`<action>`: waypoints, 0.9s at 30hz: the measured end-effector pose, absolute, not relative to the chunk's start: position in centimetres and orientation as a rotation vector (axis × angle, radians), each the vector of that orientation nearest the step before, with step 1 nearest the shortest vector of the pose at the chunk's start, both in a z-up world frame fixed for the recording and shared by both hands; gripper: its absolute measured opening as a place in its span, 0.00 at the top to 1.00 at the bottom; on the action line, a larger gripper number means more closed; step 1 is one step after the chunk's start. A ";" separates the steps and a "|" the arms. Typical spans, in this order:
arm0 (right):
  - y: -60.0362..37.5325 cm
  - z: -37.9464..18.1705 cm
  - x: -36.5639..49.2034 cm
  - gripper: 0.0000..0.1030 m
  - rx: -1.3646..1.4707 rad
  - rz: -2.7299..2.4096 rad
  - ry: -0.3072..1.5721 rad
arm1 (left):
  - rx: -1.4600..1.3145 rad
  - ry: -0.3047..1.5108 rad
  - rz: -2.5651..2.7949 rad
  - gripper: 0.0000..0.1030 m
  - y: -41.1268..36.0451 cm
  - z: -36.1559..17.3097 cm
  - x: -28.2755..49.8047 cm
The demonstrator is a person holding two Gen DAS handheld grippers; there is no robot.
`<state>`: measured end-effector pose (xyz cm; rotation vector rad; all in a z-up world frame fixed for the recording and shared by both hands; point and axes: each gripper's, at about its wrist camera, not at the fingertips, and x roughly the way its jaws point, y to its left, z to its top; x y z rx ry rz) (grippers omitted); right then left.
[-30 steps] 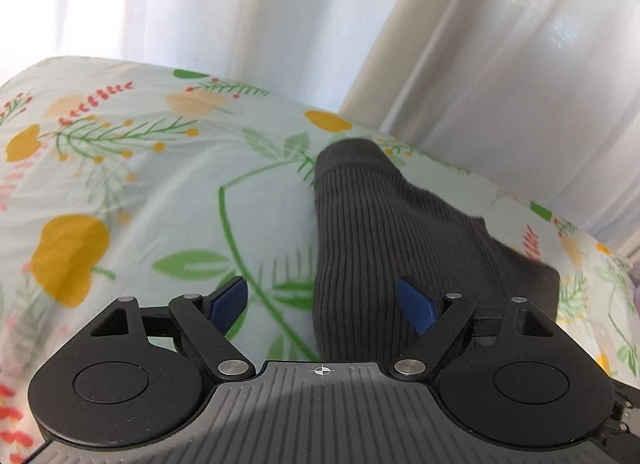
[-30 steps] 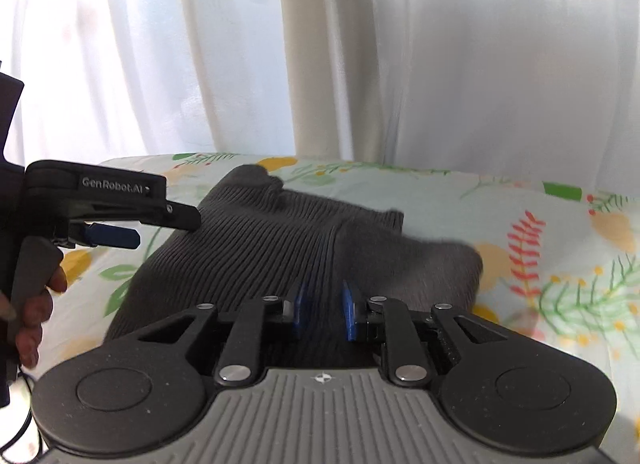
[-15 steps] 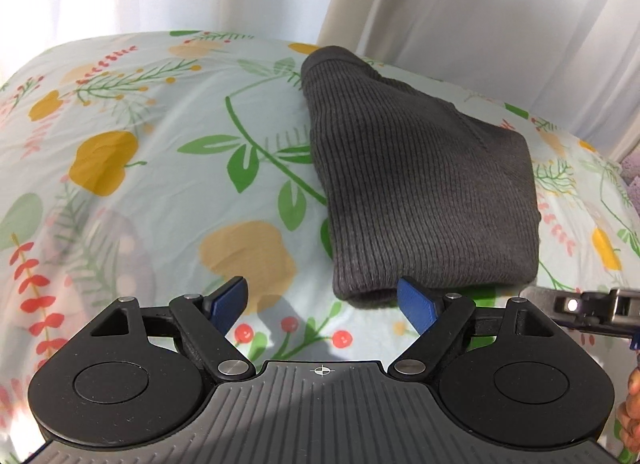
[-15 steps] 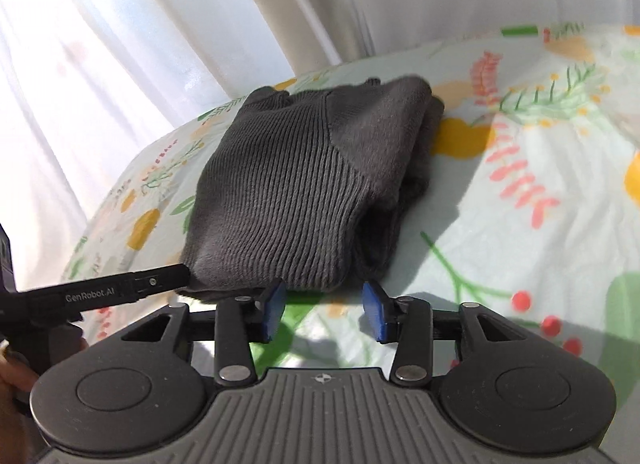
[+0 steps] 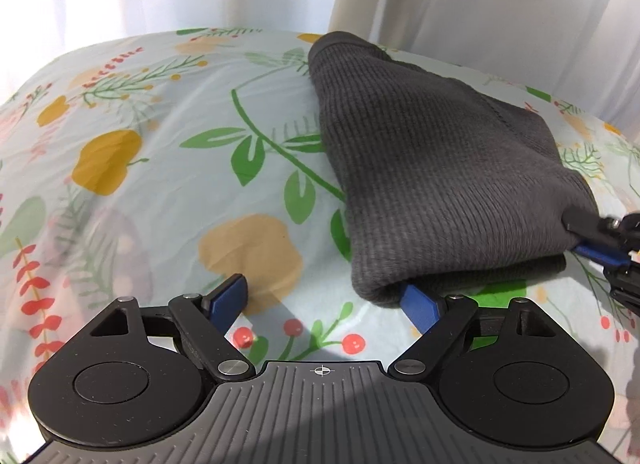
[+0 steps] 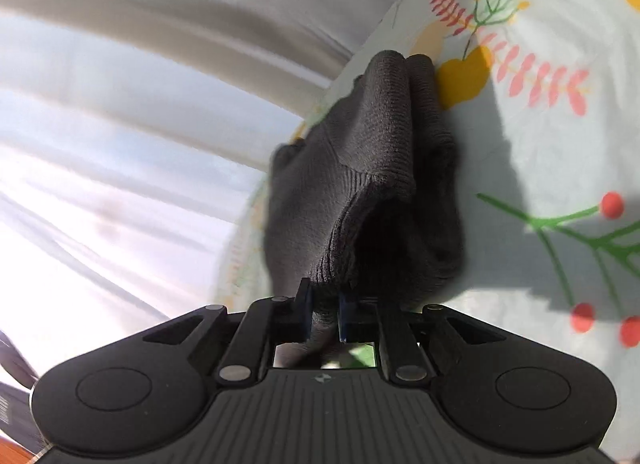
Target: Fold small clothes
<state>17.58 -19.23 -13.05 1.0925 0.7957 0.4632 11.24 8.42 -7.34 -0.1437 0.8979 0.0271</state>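
A dark grey ribbed knit garment (image 5: 432,184) lies folded on the floral bedspread (image 5: 160,204). My left gripper (image 5: 320,288) is open just in front of its near left corner, with the right fingertip (image 5: 412,298) tucked under the fold and the other resting on the sheet. My right gripper (image 5: 600,240) reaches in at the garment's near right corner. In the right wrist view, rolled sideways, the right gripper (image 6: 325,304) is closing its jaws, and the blue pads pinch an upper layer of the garment (image 6: 360,184), which stands lifted off the layer below.
White and cream curtains (image 5: 480,4) hang close behind the bed's far edge. The bedspread (image 6: 540,144) stretches left of the garment and toward me in the left wrist view. The curtains (image 6: 120,84) fill the left side of the right wrist view.
My right gripper rolled sideways, moved up to the garment's corner and closed on its edge. The left gripper crept forward until its right fingertip slid under the near fold.
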 end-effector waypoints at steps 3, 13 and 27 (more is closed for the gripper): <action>-18.5 -12.1 18.0 0.91 0.732 0.281 0.848 | -0.133 0.915 0.022 0.14 8.5 -7.2 11.3; -16.2 -8.0 15.7 0.74 0.262 0.161 0.790 | -0.207 0.904 0.109 0.17 11.2 -4.0 9.8; -10.4 -9.6 17.7 0.83 -0.138 0.266 0.687 | -0.126 0.895 0.088 0.07 8.9 -6.2 13.8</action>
